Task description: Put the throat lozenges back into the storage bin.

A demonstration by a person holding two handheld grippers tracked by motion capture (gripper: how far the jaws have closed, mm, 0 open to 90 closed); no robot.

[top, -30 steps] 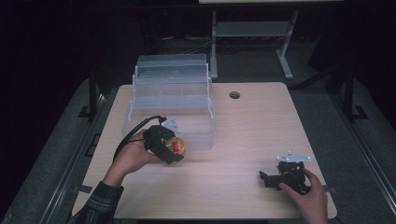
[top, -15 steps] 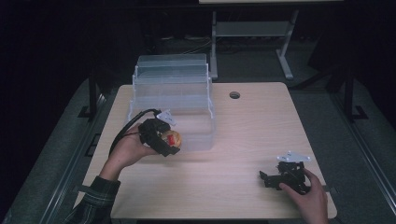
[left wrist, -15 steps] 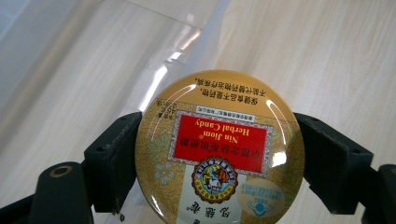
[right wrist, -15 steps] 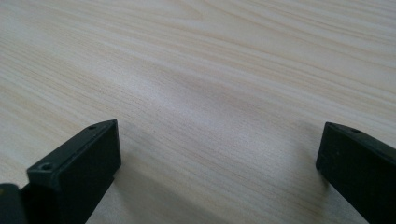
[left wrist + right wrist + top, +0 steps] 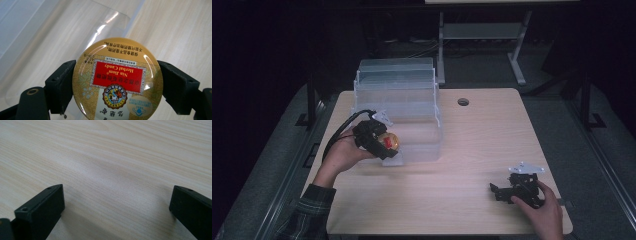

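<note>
Left gripper (image 5: pixel 117 82) jaws around candy tin (image 5: pixel 117 80).

Gold candy tin (image 5: pixel 117 80), red label

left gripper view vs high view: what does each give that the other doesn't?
Left gripper view alone: the label of the round gold candy tin, with a red panel reading Nin Jiom Herbal Candy, upside down, and the black fingers pressing on its two sides.

High view alone: the whole clear plastic tiered storage box, the right gripper resting low on the light wooden table, and both hands.

Both: the tin held by the left gripper right by the box's front wall, above the table.
</note>
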